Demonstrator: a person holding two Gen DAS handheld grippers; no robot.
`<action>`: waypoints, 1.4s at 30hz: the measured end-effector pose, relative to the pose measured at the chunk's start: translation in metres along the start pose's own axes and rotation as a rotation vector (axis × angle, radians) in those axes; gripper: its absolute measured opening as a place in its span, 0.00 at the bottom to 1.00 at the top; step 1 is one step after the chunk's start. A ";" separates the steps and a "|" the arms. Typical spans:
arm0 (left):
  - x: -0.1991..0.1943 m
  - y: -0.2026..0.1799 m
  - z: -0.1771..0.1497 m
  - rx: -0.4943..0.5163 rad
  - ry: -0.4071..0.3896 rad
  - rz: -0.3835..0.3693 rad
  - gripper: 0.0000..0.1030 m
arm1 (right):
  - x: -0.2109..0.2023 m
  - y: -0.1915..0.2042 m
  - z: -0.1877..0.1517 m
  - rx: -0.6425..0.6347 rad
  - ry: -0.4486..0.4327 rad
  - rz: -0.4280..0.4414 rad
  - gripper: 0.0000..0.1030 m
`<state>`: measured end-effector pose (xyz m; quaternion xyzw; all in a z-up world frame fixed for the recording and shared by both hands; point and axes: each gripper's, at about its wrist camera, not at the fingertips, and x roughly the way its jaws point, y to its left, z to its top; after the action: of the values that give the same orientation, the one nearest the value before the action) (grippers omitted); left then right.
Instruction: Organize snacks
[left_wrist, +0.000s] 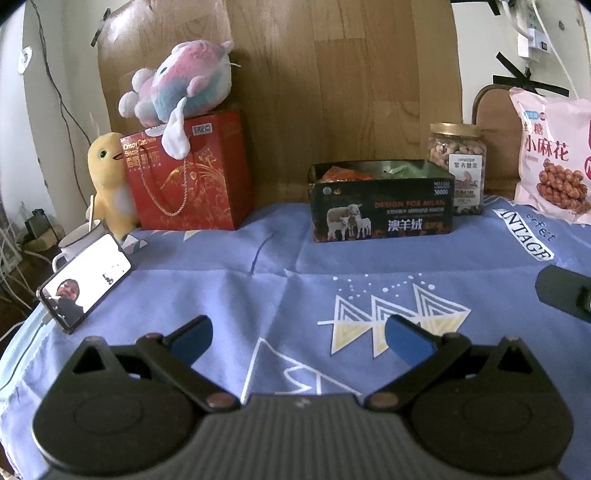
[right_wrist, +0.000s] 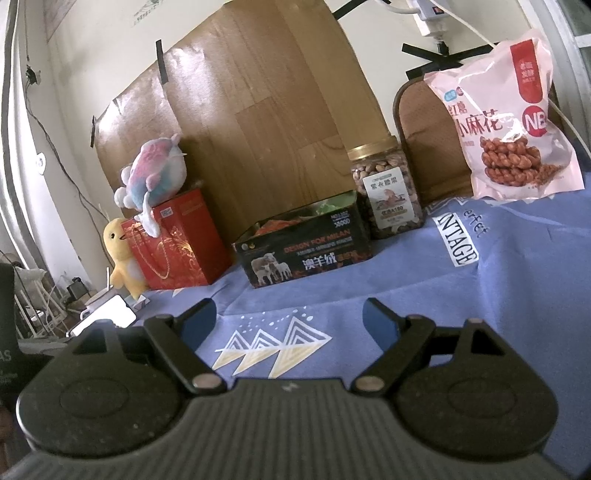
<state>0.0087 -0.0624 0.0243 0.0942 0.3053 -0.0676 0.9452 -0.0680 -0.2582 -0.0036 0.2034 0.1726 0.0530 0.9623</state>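
Note:
A dark open tin box (left_wrist: 382, 216) with sheep printed on it stands at the back of the blue cloth, with orange and green packets inside; it also shows in the right wrist view (right_wrist: 306, 254). A jar of nuts (left_wrist: 458, 166) (right_wrist: 388, 195) stands right of it. A pink snack bag (left_wrist: 554, 158) (right_wrist: 517, 129) leans at the far right. My left gripper (left_wrist: 299, 338) is open and empty, low over the cloth. My right gripper (right_wrist: 290, 317) is open and empty too, well short of the tin.
A red gift bag (left_wrist: 192, 177) with a plush fish (left_wrist: 181, 85) on top and a yellow plush duck (left_wrist: 109, 181) stand back left. A phone (left_wrist: 85, 280) leans by a mug (left_wrist: 79, 238) at the left edge. A wooden board (left_wrist: 332, 92) backs the table.

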 end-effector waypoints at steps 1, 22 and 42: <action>0.000 0.000 0.000 0.000 0.001 0.000 1.00 | 0.000 0.000 0.000 0.000 0.001 0.000 0.86; 0.003 -0.001 -0.001 0.002 0.021 -0.013 1.00 | 0.001 0.001 -0.002 0.000 0.004 -0.002 0.86; 0.021 0.002 -0.005 0.005 0.061 -0.012 1.00 | 0.019 -0.002 -0.012 0.009 0.051 -0.015 0.86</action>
<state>0.0232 -0.0605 0.0086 0.0967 0.3342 -0.0712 0.9348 -0.0547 -0.2529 -0.0204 0.2050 0.1990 0.0500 0.9570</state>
